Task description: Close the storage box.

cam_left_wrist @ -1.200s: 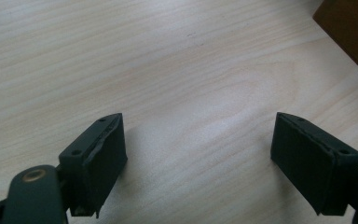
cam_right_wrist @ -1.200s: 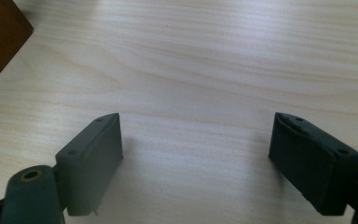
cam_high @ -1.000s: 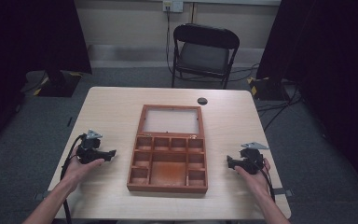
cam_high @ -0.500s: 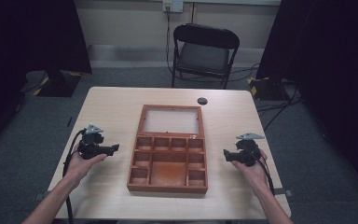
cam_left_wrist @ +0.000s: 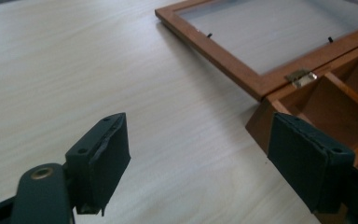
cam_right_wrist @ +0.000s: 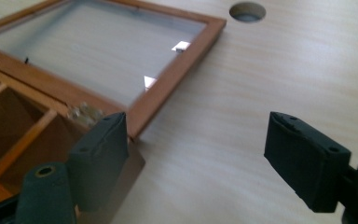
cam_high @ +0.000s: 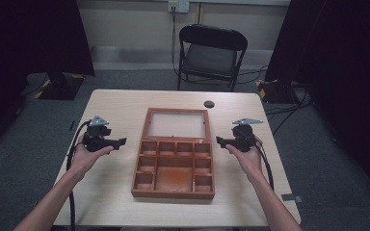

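Both hands have lifted off the table since a second ago and now hover to either side of the wooden box (cam_high: 174, 159), each a little farther up the table than before. At the left of the high view the left gripper (cam_high: 121, 142) is cradled in an upturned palm, its black jaws pointing toward the box's left wall; the right gripper (cam_high: 219, 140) mirrors it on the other side, pointing at the right wall. In the left gripper view the jaws stand wide apart with nothing between them, bare tabletop (cam_left_wrist: 74, 70) showing in the gap, the box's hinged corner just beyond the far jaw. In the right gripper view the jaws are likewise parted and empty; they have just been closing slightly, though a wide gap remains. The box has not shifted: it lies in the middle of the table (cam_high: 115, 106), its glass-paned lid (cam_high: 177, 123) folded flat away from the person, its divided compartments open upward. A small round hole (cam_high: 209, 104) in the tabletop sits just beyond the lid's far right corner. Behind the table stands a black folding chair (cam_high: 211, 53).
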Action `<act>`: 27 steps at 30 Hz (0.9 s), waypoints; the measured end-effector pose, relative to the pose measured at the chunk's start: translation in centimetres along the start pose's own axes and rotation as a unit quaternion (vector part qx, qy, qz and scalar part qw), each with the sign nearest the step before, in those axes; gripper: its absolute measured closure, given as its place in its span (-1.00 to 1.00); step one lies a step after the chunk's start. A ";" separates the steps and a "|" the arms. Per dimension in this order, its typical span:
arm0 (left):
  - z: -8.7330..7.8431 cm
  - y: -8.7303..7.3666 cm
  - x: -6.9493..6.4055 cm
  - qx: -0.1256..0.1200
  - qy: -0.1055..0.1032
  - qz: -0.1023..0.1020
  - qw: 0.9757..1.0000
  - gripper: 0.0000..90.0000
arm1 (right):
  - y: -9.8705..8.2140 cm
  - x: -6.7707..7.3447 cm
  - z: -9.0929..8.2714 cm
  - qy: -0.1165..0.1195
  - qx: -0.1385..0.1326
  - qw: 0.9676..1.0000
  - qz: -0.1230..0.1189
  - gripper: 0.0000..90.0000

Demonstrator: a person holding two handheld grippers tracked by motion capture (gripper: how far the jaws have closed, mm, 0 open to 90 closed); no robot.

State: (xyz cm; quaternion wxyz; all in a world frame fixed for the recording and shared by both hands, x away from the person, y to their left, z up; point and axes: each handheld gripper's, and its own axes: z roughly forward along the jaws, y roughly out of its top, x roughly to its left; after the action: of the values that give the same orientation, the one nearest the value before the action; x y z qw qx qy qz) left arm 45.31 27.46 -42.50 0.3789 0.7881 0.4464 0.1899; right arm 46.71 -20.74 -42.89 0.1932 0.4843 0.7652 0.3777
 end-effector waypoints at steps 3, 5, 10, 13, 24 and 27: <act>0.8 1.2 0.1 0.002 -0.012 -0.003 1.000 -0.55 | 1.5 0.2 0.7 0.004 -0.006 1.000 -0.004 -0.54; 1.5 1.8 0.2 0.000 -0.019 -0.014 1.000 -0.51 | 2.3 0.3 1.6 0.025 -0.009 1.000 -0.005 -0.43; 4.5 1.8 0.1 0.018 -0.030 -0.046 0.998 -0.43 | 1.8 1.1 3.9 0.053 -0.005 0.999 0.005 -0.46; 5.7 1.5 -0.2 0.014 -0.053 -0.073 0.996 -0.45 | 1.6 2.0 5.4 0.053 0.023 0.998 -0.012 -0.48; 7.7 1.8 -0.8 0.028 -0.048 -0.075 0.996 -0.44 | 1.6 2.7 7.3 0.053 0.020 0.998 -0.002 -0.51; 8.0 2.0 -0.9 0.029 -0.052 -0.077 0.995 -0.43 | 1.6 2.8 7.5 0.051 0.019 0.999 0.002 -0.52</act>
State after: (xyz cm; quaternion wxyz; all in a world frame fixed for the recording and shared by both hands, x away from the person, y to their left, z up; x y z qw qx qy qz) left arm 51.05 22.64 -46.06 0.3917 0.7709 0.4910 0.1058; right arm 51.37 -14.97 -46.27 0.1437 0.4694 0.7803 0.3875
